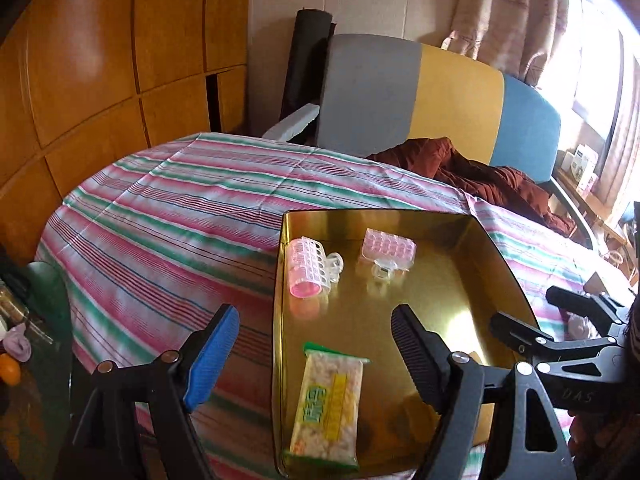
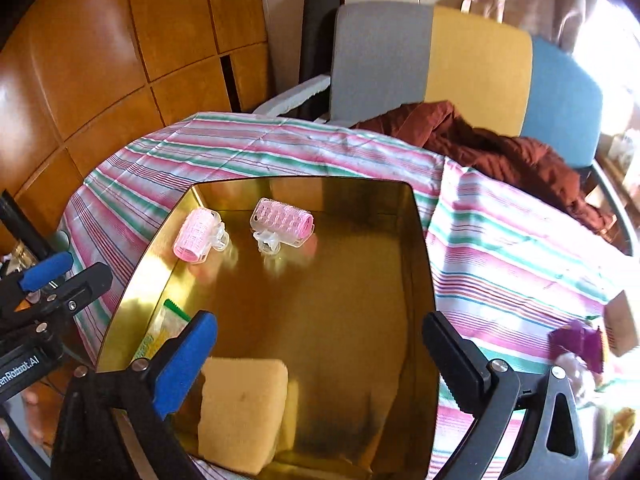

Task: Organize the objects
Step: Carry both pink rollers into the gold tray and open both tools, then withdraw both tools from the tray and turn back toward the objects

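Both grippers hang over the near end of the gold tin [image 2: 416, 248] on the striped desk [image 2: 500, 248], each released and empty: the left gripper [image 1: 314, 354] straddles the tin's left wall above the snack packet [image 1: 326, 404], and the right gripper [image 2: 320, 360] spreads wide above the yellow sponge [image 2: 242, 412]. Two pink hair rollers [image 2: 196, 234] [image 2: 284, 220] lie side by side at the tin's far end.

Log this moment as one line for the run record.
left gripper: open, empty | right gripper: open, empty | gold metal tray: two pink plastic hair rollers, yellow sponge, green-yellow snack packet
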A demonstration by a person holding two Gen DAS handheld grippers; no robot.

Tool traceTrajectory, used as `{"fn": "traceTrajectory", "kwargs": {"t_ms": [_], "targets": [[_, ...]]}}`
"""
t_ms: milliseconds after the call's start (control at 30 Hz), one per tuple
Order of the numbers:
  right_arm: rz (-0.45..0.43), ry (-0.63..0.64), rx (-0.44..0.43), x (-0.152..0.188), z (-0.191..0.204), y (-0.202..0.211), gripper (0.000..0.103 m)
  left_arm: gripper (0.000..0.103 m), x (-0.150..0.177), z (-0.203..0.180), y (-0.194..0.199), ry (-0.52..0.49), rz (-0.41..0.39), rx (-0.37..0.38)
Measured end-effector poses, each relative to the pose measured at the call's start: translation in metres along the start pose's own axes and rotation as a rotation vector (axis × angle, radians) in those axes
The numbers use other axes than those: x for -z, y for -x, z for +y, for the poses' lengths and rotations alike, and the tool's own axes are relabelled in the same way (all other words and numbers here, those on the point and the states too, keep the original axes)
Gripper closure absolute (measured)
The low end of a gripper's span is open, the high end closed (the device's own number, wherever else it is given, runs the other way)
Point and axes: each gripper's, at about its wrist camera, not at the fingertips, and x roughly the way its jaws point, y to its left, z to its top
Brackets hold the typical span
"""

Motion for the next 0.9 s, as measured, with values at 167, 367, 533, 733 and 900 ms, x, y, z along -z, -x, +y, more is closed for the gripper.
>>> {"fn": "traceTrajectory", "kwargs": {"t_ms": [167,367,533,733,900], "targets": [[-0.038,0.016,0.040,0.013,0.003,0.017,0.000,0.023,0.008,-0.008,0.013,-0.025,-0.021,-0.029],[-0.076,0.037,0.079,0.025,0.004,0.034,0.000,0.023,0.015,-0.018,0.022,-0.046,-0.020,-0.004],[-0.097,0.027,0.103,0.031,-0.002,0.047,0.000,0.023,0.021,-0.029,0.027,-0.075,-0.013,0.016],[-0.102,0.006,0.130,0.037,-0.014,0.055,0.000,0.023,0.026,-0.041,0.030,-0.099,-0.005,0.035],[-0.098,-0.025,0.147,0.042,-0.028,0.058,0.000,0.023,0.027,-0.048,0.030,-0.114,0.004,0.047]]}}
